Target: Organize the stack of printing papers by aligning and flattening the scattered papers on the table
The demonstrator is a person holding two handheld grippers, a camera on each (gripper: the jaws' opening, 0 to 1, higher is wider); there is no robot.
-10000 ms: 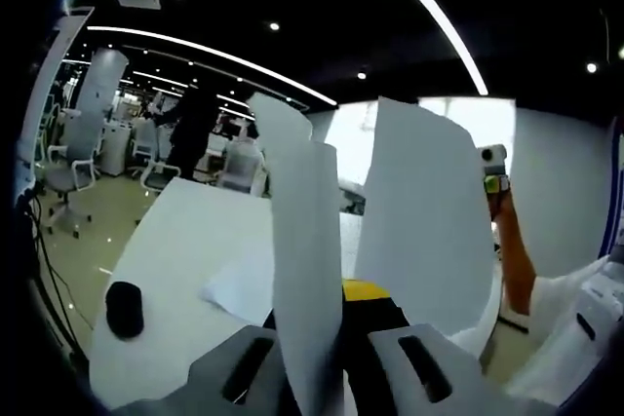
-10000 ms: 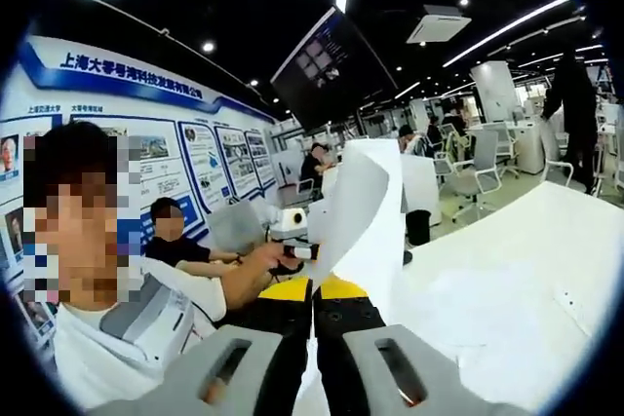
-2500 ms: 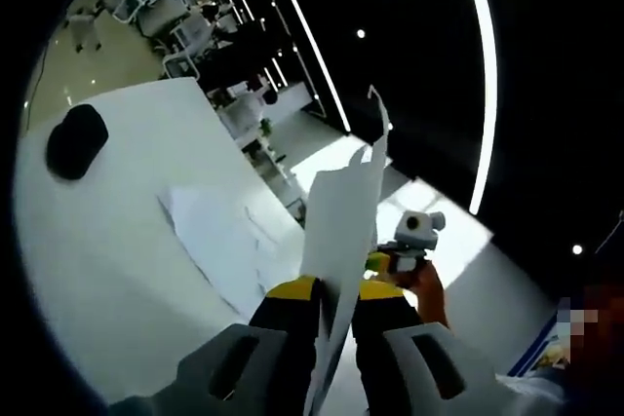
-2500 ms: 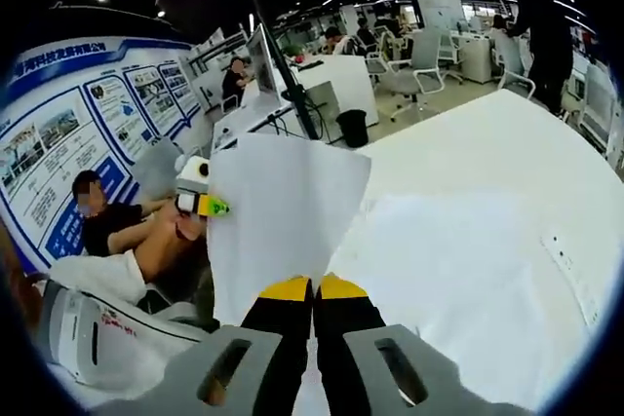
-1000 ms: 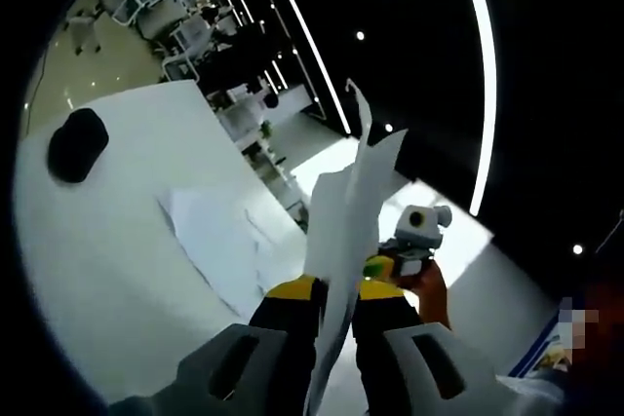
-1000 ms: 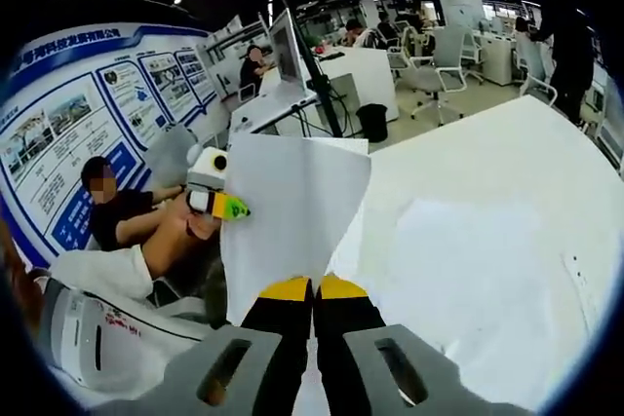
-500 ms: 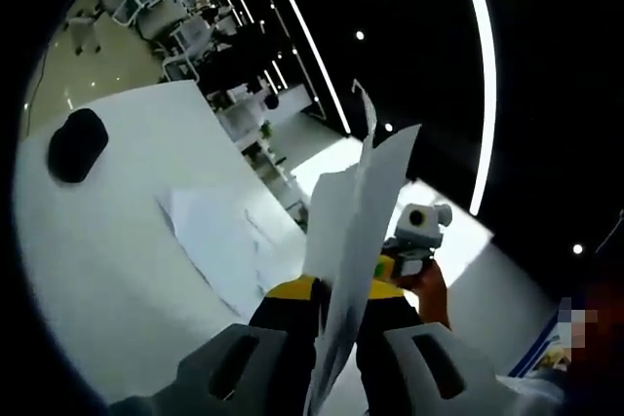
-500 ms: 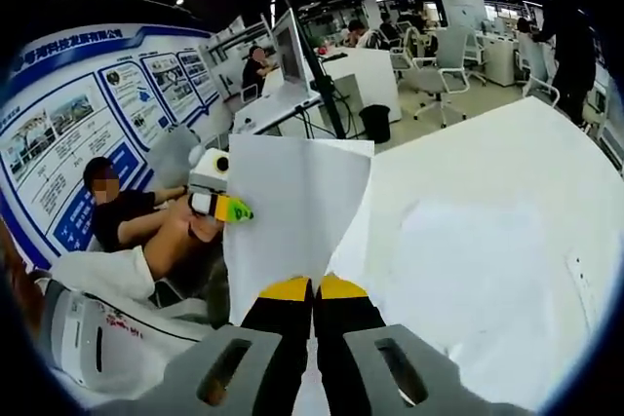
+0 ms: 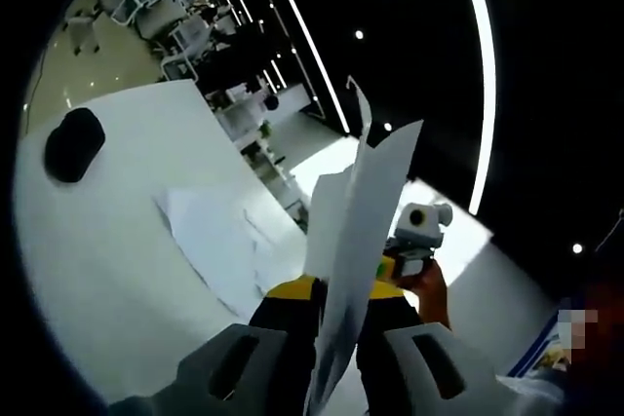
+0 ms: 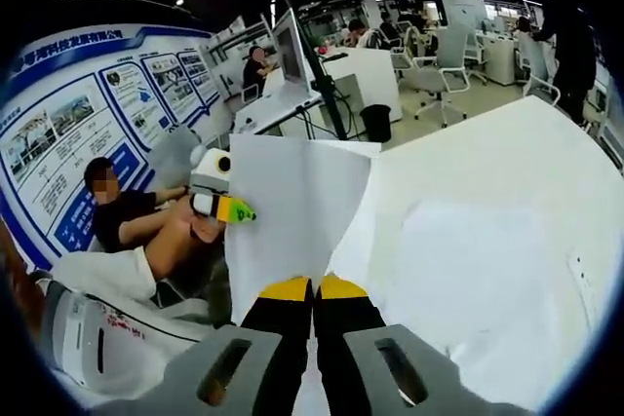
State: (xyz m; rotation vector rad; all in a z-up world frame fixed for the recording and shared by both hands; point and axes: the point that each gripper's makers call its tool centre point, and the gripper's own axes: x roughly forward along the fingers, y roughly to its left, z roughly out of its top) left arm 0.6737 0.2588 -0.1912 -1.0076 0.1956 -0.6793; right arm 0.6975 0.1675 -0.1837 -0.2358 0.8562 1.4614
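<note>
Both grippers are up off the table, each pinching the same bunch of sheets from opposite ends.

Left gripper view: left gripper (image 9: 333,291) has its yellow-tipped jaws clamped on the sheets (image 9: 359,204). Sheets seen nearly edge-on, long axis running up and away from the jaws, top corners fanned apart a bit, so not squared up. Beyond them, the right gripper (image 9: 405,258) sits at the far edge of the sheets, w/ a hand (image 9: 429,287) behind it. White table (image 9: 88,241) lies below and to the left. More paper (image 9: 216,245) lies flat on it, loose and overlapping, edges not lined up. A dark rounded thing (image 9: 74,143) sits near the far table corner, well apart from the flat paper; can't tell what it is.

Right gripper view: right gripper (image 10: 313,289) jaws are closed tight on the lower edge of the sheets (image 10: 292,211). Here the sheets face the camera broadside, standing upright, top edge roughly level, one corner slightly off. Left gripper (image 10: 219,200) touches the sheets' left edge, w/ a bare forearm (image 10: 171,236) behind it. Table (image 10: 487,182) spreads to the right, w/ flat paper (image 10: 468,270) on it, just past the held sheets. Office chairs (image 10: 448,70) and desks in the background, plus a blue wall board (image 10: 88,143) at left.
</note>
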